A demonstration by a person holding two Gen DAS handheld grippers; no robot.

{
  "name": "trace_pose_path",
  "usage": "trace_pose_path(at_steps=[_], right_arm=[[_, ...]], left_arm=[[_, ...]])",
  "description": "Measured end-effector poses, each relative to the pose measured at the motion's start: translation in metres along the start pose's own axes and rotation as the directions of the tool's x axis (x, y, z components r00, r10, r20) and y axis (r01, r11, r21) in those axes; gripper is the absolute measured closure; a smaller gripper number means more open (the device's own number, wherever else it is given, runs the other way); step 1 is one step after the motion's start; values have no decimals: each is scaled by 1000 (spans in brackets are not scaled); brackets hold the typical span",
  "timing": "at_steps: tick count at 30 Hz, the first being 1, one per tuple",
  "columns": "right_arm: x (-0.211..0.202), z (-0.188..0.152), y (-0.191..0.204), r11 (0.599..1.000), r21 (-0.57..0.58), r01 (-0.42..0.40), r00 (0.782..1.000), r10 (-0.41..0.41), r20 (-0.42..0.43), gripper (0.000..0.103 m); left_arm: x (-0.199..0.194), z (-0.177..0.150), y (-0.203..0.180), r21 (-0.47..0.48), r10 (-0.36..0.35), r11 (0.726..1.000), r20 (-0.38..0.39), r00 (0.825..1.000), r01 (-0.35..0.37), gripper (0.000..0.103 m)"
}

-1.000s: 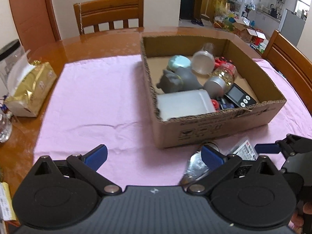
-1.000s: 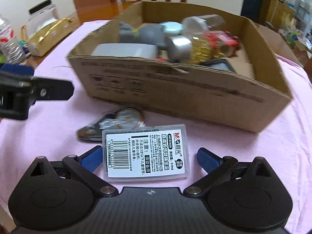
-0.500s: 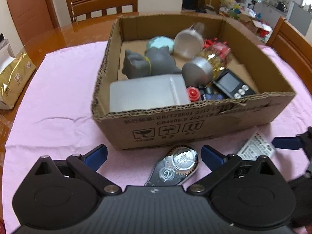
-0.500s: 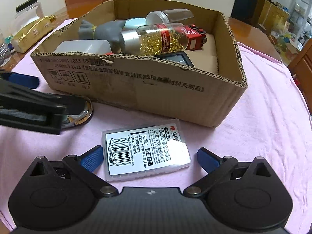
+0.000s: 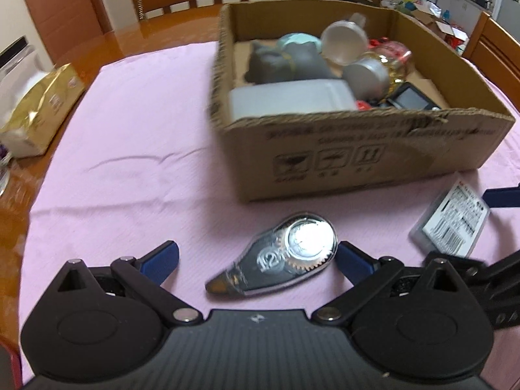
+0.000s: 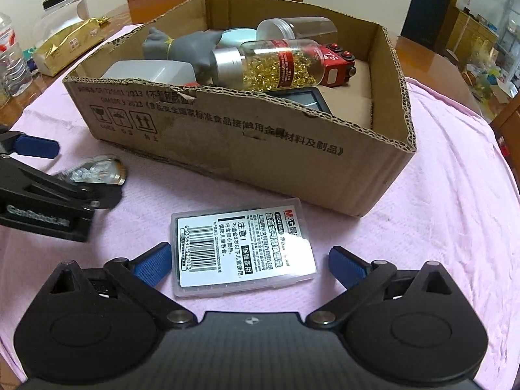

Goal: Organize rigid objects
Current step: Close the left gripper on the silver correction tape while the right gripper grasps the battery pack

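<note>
left gripper (image 5: 256, 258) spread around the correction tape (image 5: 276, 258), right gripper (image 6: 248, 261) spread around the lead case (image 6: 243, 250), only right view shows red gadget (image 6: 338, 65) in box (image 6: 227, 139), pink cloth (image 5: 136, 149), wooden chairs.

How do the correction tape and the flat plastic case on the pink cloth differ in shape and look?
The correction tape is teardrop-shaped, with a narrow tip; the plastic case is a flat rectangle. The tape has a dark see-through body that shows gears; the case is pale and carries a white barcode label. The tape lies between the open left gripper fingers, the case between the open right gripper fingers. Both lie flat on the cloth, outside the box.
</note>
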State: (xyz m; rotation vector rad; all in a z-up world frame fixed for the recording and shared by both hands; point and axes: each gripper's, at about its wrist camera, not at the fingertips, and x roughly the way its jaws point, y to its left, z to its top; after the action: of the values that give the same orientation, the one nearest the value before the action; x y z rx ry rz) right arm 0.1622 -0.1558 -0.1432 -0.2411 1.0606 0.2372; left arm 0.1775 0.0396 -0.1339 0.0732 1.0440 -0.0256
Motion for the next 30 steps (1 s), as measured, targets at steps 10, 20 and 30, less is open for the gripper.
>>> trace_pose_path(at_steps=[10,20,30], right_arm=[[-4,-7,-2,997,-65,-42,999,43,6,0],[1,-2,5,993,-100,-59,997,62,35,0],[3,2,6,991,-113,-69,997,73,36,2]], left_arm=[[-4,-11,15,-105,13,994,-31,999,-16,1],[0,-6,12,-114,8,993,7,1000,-7,1],[2,0,9,-142,12,990,-21,1000,-15,3]])
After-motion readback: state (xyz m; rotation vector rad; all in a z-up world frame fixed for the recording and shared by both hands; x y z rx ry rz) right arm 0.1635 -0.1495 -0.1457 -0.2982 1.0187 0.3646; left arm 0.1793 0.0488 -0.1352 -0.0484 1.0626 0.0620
